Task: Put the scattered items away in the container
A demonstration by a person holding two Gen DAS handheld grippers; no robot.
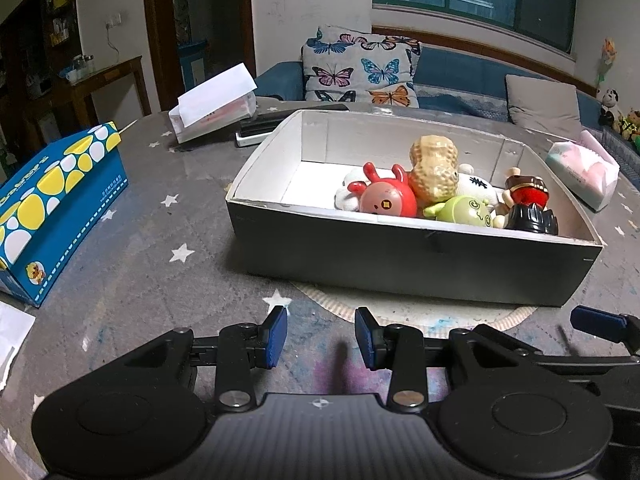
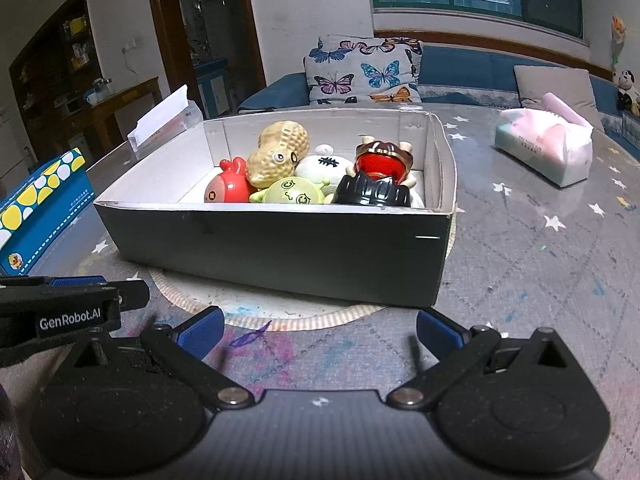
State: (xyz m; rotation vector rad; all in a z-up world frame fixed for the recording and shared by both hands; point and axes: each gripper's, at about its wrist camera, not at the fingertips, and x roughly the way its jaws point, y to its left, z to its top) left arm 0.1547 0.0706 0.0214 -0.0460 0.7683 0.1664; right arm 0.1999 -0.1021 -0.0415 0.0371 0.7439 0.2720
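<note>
A dark box with a white inside stands on the table on a round mat. In it lie a peanut figure, a red round toy, a green toy, a white plush and a red-and-black figure. My left gripper hovers open over the table in front of the box, nothing between its blue pads. My right gripper stands wide open just before the box, also empty. Each gripper's tip shows at the edge of the other's view.
A blue and yellow tissue box sits at the left. A pastel tissue pack lies at the right. A clear box with white paper stands at the back left. A sofa with a butterfly cushion is behind the table.
</note>
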